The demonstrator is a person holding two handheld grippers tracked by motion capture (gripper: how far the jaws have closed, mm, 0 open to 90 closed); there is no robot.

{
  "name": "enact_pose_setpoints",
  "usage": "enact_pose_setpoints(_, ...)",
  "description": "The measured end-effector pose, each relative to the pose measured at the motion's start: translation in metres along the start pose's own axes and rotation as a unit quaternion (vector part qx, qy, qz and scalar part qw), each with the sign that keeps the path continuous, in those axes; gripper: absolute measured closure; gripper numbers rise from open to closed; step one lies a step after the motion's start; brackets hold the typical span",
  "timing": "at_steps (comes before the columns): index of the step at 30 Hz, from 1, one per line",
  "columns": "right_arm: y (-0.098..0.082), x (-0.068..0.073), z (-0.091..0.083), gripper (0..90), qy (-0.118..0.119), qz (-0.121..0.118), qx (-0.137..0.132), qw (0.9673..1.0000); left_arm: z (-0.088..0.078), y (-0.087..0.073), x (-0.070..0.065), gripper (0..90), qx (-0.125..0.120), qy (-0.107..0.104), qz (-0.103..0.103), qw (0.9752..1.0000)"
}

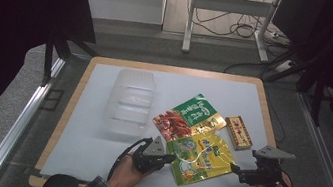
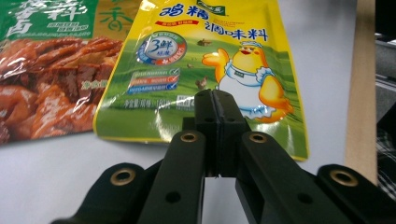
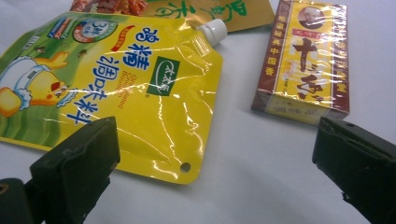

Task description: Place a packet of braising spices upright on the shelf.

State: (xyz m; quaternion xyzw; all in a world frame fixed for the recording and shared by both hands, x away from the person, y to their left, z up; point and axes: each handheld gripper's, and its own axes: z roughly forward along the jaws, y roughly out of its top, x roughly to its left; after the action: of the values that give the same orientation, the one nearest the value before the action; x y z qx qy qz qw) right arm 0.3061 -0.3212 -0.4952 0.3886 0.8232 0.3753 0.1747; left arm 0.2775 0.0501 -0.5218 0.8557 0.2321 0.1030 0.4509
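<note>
The left gripper (image 2: 215, 100) is clenched on the yellow chicken-seasoning pouch's (image 2: 205, 70) bottom edge. The right gripper (image 3: 210, 172) gapes beside the pouch's spout corner. Lift evenly, avoiding the spice box (image 3: 306, 60).

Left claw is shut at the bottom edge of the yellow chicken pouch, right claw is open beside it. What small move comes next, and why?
Probably a slight lift with the left claw. Its jaws are closed at the bottom edge of the yellow chicken seasoning pouch, though whether the edge is pinched can't be told; a small lift would test it. The right claw stands open near the pouch's spout corner, ready to support.
</note>
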Motion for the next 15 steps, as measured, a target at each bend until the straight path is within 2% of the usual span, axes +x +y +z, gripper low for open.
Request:
enact_pose_setpoints(8, 0.0, 0.002, 0.003, 0.7, 0.006, -0.006, 0.009, 0.9999, 0.017, 0.008, 0.005, 89.6, -0.005, -0.004, -0.001, 1.0)
enact_pose_setpoints(12, 0.0, 0.002, 0.003, 0.7, 0.006, -0.009, 0.01, 0.9999, 0.027, 0.009, 0.004, 89.6, 0.006, -0.008, 0.002, 1.0)
enact_pose_setpoints(15, 0.0, 0.002, 0.003, 0.8, 0.007, -0.007, 0.011, 0.9999, 0.031, 0.009, 0.005, 89.7, 0.012, -0.013, -0.006, 0.9998)
